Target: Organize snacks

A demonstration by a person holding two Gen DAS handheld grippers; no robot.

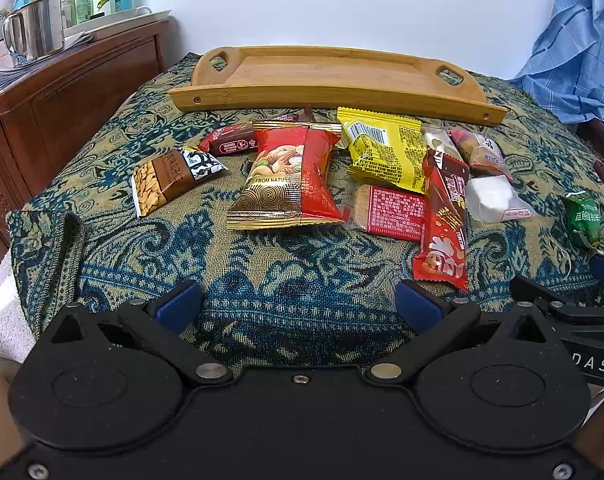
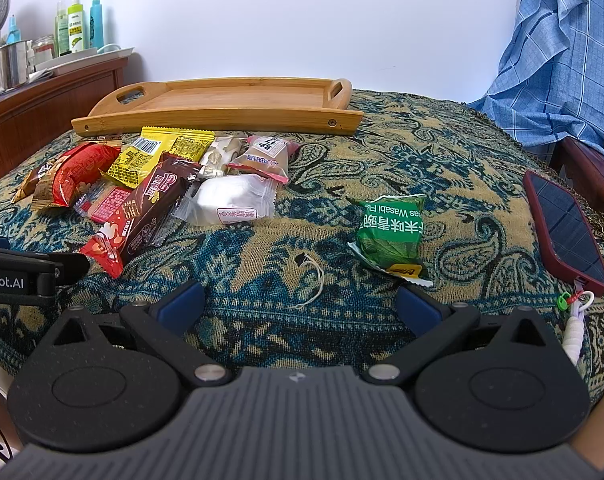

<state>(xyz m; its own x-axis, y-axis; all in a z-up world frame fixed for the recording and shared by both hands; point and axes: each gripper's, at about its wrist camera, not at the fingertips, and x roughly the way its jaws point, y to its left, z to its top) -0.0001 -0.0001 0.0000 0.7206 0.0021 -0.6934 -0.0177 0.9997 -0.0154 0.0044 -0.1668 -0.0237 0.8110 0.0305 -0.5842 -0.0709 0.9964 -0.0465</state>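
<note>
An empty bamboo tray [image 1: 333, 94] [image 2: 218, 118] lies at the back of the patterned cloth. In front of it several snack packs lie scattered: a red-and-gold nut bag [image 1: 290, 176], a yellow pack [image 1: 385, 152] [image 2: 158, 154], a brown almond pack [image 1: 174, 178], a red-brown bar [image 1: 443, 220] [image 2: 138, 216], a white pack [image 2: 232, 200]. A green wasabi pack [image 2: 391, 232] [image 1: 581, 216] lies apart on the right. My left gripper [image 1: 300, 306] is open over bare cloth, near the nut bag. My right gripper [image 2: 300, 304] is open just short of the green pack.
A phone in a red case [image 2: 563, 228] lies at the right edge with a white strap. A loose white string [image 2: 311, 280] lies on the cloth. A wooden cabinet [image 1: 62, 96] with a steel mug and bottles stands left. Blue checked fabric [image 2: 561, 60] hangs right.
</note>
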